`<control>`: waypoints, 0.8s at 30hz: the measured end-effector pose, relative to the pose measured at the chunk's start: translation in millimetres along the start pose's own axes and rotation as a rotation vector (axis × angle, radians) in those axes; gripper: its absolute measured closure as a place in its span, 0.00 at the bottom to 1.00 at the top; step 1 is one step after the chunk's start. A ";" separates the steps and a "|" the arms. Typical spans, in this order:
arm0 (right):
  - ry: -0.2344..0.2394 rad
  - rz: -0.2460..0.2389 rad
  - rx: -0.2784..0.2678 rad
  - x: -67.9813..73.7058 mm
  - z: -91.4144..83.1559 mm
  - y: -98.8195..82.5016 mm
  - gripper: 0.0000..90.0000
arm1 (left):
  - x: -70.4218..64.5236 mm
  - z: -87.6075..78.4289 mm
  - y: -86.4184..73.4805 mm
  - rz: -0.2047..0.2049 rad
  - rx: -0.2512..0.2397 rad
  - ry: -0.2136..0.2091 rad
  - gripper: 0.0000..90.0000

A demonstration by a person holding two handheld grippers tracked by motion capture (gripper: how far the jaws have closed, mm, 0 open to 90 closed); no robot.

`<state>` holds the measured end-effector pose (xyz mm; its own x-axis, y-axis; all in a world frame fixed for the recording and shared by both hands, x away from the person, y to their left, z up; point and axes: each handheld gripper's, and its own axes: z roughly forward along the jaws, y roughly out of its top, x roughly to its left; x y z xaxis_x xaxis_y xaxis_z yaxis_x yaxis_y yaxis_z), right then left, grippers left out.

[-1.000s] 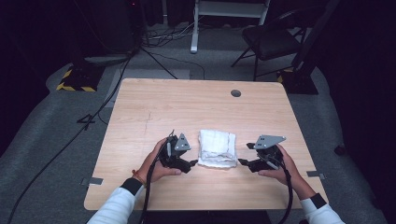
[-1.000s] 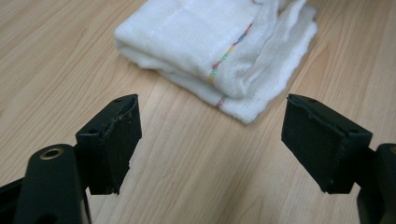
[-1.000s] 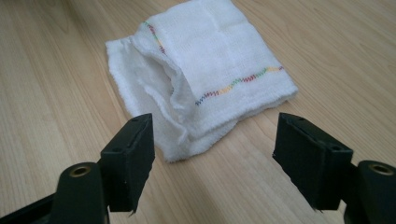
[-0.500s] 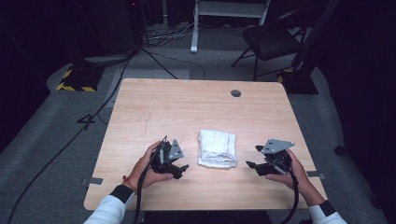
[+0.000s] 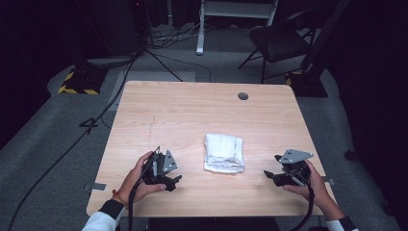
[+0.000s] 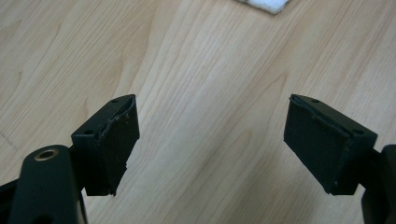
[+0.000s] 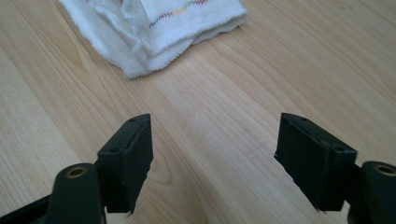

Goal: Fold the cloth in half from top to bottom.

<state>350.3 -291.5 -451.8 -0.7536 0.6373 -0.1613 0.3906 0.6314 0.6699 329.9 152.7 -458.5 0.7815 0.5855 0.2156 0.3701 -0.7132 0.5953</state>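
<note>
Flanking folded towel (image 5: 223,153) | left tongs (image 5: 174,180) apart | right tongs (image 5: 269,175) apart, empty

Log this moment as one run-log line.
left tool: open, nothing held | right tool: open, nothing held | folded white towel: flat on table, between both tools, untouched

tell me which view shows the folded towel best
The high view: the whole folded towel lies in sight on the table, between the two claws. The right gripper view gives its near corner up close, with coloured stitching. The left gripper view catches just a white corner at the top edge.
</note>
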 end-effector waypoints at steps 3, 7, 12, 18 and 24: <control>-0.007 0.005 0.003 -1.5 -2.1 -6.3 0.31 | 1.1 -2.9 -6.1 -0.012 -0.003 0.008 0.21; -0.027 0.011 -0.007 -3.4 -4.2 -16.6 0.32 | 1.5 -3.7 -14.2 -0.014 0.009 0.020 0.21; -0.035 0.036 0.002 -6.5 -7.7 -31.7 0.32 | 2.6 -6.3 -26.0 -0.021 0.017 0.036 0.21; -0.045 0.082 0.006 -11.9 -12.4 -48.5 0.32 | 6.2 -12.7 -37.9 -0.052 0.014 0.050 0.21; -0.055 0.148 -0.002 -19.6 -17.4 -66.2 0.32 | 10.7 -12.9 -48.8 -0.085 0.010 0.047 0.20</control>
<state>330.0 -353.4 -480.4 -0.6578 0.7464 -0.1005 0.4938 0.5282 0.6908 313.8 198.8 -475.2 0.7228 0.6614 0.2003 0.4395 -0.6637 0.6053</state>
